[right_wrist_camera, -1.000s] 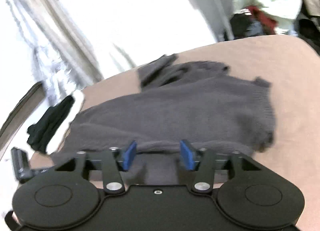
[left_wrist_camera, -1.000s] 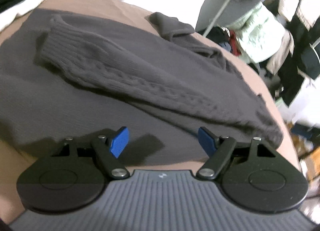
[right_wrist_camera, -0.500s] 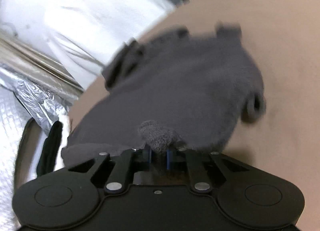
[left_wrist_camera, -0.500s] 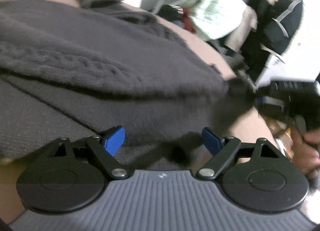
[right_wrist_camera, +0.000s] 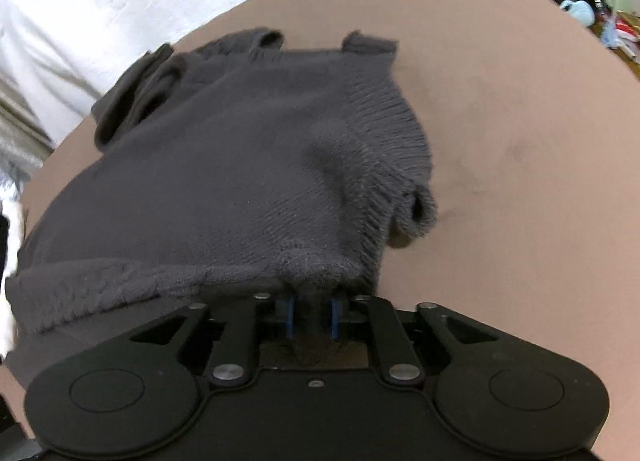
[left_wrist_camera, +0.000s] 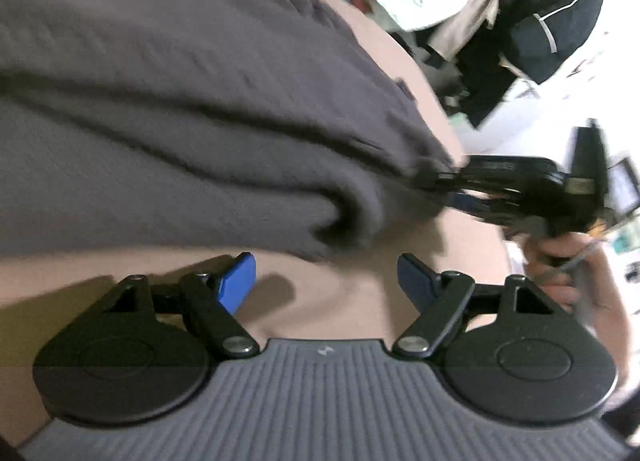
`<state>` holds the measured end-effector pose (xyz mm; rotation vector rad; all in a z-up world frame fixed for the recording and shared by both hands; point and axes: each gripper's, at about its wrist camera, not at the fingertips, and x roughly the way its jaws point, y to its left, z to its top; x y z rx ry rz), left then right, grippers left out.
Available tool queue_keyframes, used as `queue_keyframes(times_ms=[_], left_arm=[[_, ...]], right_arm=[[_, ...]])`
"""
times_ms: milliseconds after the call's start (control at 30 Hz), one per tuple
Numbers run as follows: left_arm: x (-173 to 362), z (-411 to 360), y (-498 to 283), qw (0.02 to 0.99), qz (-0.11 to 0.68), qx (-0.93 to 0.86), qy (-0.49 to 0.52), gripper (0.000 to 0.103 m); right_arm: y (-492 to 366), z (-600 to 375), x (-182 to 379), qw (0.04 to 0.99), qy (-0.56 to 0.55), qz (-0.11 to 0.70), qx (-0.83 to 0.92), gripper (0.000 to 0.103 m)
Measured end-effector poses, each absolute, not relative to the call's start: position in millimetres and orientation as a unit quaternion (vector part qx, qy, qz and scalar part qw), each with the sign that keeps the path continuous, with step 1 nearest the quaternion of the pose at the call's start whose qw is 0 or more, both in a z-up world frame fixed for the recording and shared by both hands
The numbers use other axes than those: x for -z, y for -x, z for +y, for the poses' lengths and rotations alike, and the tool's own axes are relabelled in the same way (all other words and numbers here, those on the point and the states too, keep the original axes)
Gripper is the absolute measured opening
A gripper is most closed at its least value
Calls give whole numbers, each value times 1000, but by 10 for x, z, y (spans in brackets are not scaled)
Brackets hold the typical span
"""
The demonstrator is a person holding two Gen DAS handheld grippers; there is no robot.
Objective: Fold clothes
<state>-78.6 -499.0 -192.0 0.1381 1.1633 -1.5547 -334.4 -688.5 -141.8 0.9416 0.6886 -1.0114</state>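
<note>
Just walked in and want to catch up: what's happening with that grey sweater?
A person is folding a dark grey knit sweater on a tan surface, with a handheld claw in each hand. The right claw has a bunch of the sweater's edge between its blue pads, though its jaws are opening. The left claw hangs open over bare surface just short of the sweater, holding nothing, its jaws closing a little. The fold is not finished.
</note>
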Motion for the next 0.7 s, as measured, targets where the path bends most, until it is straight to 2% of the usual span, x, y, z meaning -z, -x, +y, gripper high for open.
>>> queue_keyframes(times_ms=[67, 167, 233, 267, 300, 333, 433, 567, 700], left_arm=[[1777, -4949, 604, 599, 473, 643, -59, 80], [1634, -4865, 252, 651, 465, 599, -35, 85], [1615, -4802, 60, 681, 468, 563, -25, 87], [1620, -4764, -37, 694, 469, 546, -23, 87], [1624, -4726, -133, 706, 471, 528, -22, 87], [1634, -4670, -241, 717, 472, 512, -17, 87], [1689, -4430, -609, 744, 475, 470, 13, 87], [1769, -4162, -1084, 763, 475, 431, 80, 87], [1825, -4361, -1401, 774, 469, 413, 106, 87]], right_arm=[[3327, -6704, 1238, 728, -379, 301, 486, 51], [3118, -6491, 797, 810, -315, 245, 430, 51], [2824, -6467, 650, 844, -309, 226, 375, 51], [2673, -6458, 581, 859, -307, 217, 346, 54], [2523, -6449, 511, 874, -305, 208, 317, 63], [2303, -6480, 499, 878, -305, 221, 295, 66], [1704, -6495, 595, 879, -278, 283, 264, 66], [1490, -6306, 938, 877, -270, 309, 251, 66], [1500, -6276, 1262, 864, -251, 378, 217, 66]])
